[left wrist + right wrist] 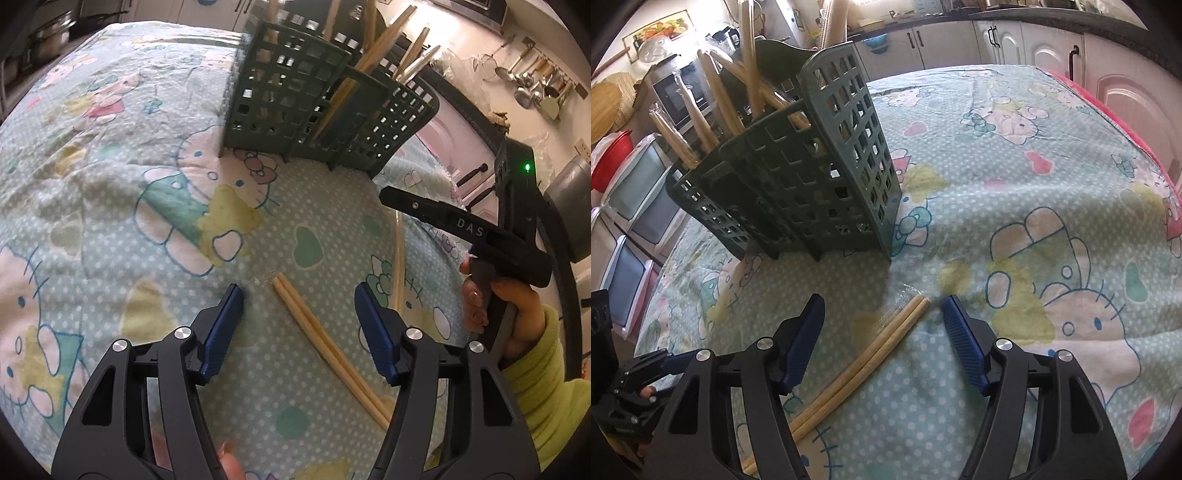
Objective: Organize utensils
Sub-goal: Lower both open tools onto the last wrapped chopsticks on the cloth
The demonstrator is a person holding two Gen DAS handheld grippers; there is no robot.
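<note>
A cartoon-print cloth (1015,155) covered the kitchen table. Both the left gripper (299,314) and the right gripper (882,325) stood spread — chopsticks (871,354) lay between their fingers, the green holder (812,177) beyond. Light, stiff, slippery — probably best pinched mid-length.

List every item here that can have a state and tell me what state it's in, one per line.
Left tool: open, holding nothing.
Right tool: open, holding nothing.
Chopstick pair: lying flat on the tablecloth, side by side, between the right tool's fingers, ungripped.
Utensil basket: upright on the cloth, already holding several chopsticks that lean out of its top.
</note>
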